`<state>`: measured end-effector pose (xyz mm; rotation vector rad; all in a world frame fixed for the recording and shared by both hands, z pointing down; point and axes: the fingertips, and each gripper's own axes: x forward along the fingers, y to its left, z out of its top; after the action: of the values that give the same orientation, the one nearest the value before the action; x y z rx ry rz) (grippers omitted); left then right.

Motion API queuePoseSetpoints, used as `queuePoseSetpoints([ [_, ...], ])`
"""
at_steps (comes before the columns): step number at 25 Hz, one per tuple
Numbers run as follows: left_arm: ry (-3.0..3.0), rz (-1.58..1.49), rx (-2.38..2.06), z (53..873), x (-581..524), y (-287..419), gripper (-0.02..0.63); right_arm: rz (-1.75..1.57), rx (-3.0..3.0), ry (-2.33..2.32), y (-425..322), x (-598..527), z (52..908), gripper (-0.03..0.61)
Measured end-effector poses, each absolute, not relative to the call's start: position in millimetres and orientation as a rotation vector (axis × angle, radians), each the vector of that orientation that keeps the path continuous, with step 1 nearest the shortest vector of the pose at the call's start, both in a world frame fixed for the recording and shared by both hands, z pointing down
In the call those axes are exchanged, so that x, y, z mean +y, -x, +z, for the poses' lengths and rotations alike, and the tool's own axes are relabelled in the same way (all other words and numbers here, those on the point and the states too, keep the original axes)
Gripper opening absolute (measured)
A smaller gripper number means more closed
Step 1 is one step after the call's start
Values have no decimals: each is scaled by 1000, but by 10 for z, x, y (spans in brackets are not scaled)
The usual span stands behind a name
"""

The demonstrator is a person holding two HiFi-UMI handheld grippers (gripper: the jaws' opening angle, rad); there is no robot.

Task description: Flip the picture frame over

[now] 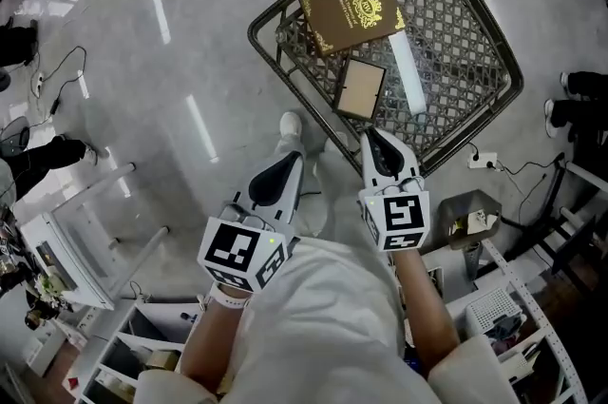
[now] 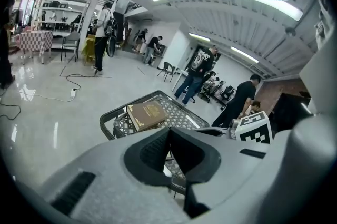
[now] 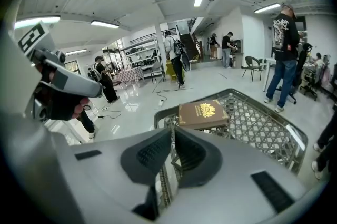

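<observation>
A small dark picture frame (image 1: pixel 361 88) lies flat on the metal lattice table (image 1: pixel 475 31), its tan side up, near the table's front edge. Behind it lies a brown book with gold print (image 1: pixel 351 12), and a white strip (image 1: pixel 410 74) lies to its right. My right gripper (image 1: pixel 373 138) is shut and empty, its tip just short of the frame. To the left, off the table, my left gripper (image 1: pixel 285 166) is also shut and empty. Both gripper views show the book (image 2: pixel 147 114) (image 3: pixel 202 112); the jaws hide the frame there.
White shelving stands at the lower left (image 1: pixel 66 240) and lower right (image 1: pixel 513 307). Cables (image 1: pixel 66 69) and a power strip (image 1: pixel 484 160) lie on the glossy floor. Several people (image 2: pixel 197 72) (image 3: pixel 284 44) stand beyond the table, with chairs (image 3: pixel 255 67) further back.
</observation>
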<state>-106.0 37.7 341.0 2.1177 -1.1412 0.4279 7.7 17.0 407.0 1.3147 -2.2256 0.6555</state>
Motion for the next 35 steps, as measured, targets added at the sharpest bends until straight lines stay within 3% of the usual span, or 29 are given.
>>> queuePoseSetpoints([
  [12,-2058,509,-1179,4226,126,1103,25,774,-2186,-1333,92,-220,4780,44],
  [15,-2060,518,-1182,4327,76,1116,25,775,-2170,-1342,135,-285,4918,75],
  [35,-2057,562,-1144,4816,-137,1212,25,935,-1936,-1456,196,-558,5773,94],
])
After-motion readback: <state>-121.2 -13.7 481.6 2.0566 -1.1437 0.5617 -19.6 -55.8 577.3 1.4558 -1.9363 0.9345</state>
